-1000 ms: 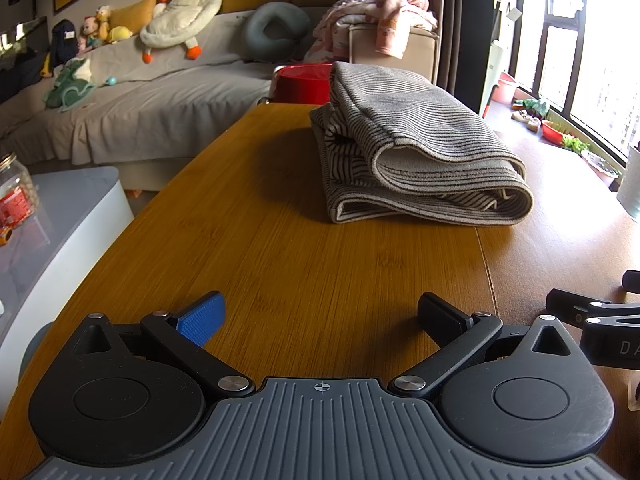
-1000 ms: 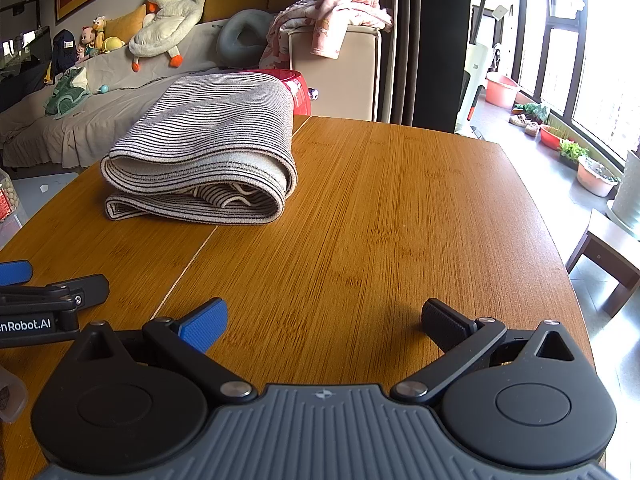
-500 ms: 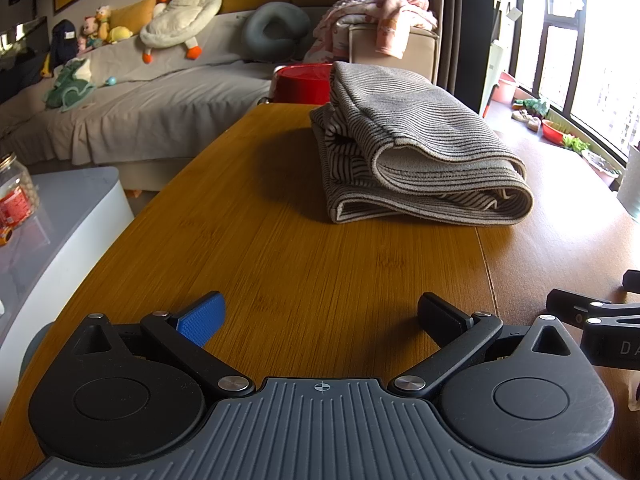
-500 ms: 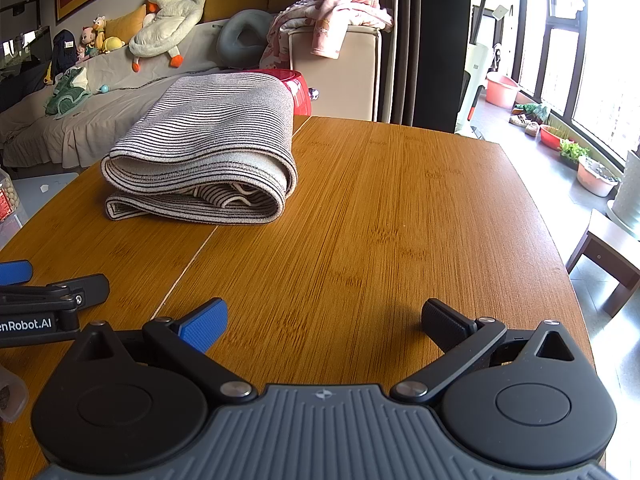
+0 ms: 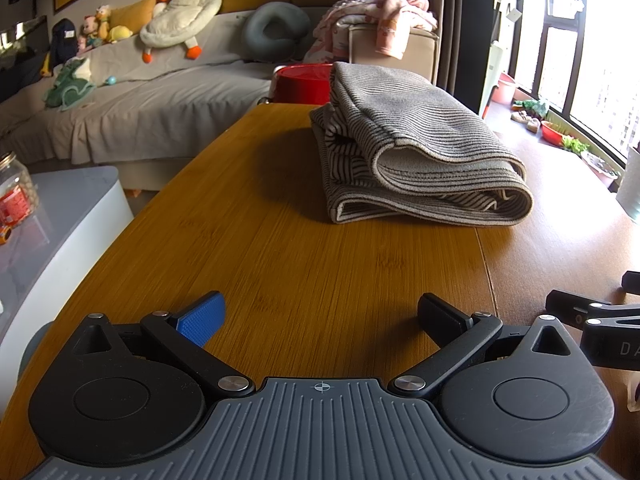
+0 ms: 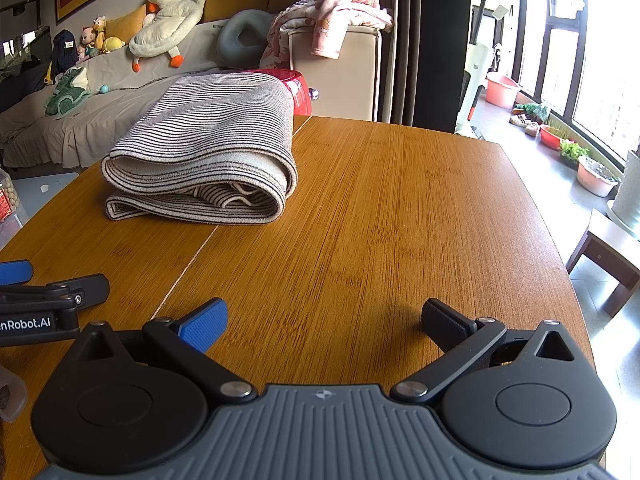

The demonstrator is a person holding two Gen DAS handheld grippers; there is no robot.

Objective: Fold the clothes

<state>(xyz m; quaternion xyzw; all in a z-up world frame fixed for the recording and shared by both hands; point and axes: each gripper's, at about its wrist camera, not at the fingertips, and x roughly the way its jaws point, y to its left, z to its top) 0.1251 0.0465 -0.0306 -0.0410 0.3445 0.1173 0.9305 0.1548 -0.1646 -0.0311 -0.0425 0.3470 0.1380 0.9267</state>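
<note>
A grey striped garment (image 5: pixel 416 148) lies folded in a thick bundle on the far part of the wooden table (image 5: pixel 280 264); it also shows in the right wrist view (image 6: pixel 208 148). My left gripper (image 5: pixel 320 314) is open and empty, low over the near table, well short of the garment. My right gripper (image 6: pixel 324 318) is open and empty, also near the front edge, to the right of the garment. Each gripper shows at the edge of the other's view: the right one in the left wrist view (image 5: pixel 592 320), the left one in the right wrist view (image 6: pixel 48 300).
A red pot (image 5: pixel 304 84) stands behind the garment past the table's far edge. A sofa with plush toys (image 5: pixel 180 20) is at the back left. A white side table with a jar (image 5: pixel 16 196) is left. A stool (image 6: pixel 604 256) and plant pots are right.
</note>
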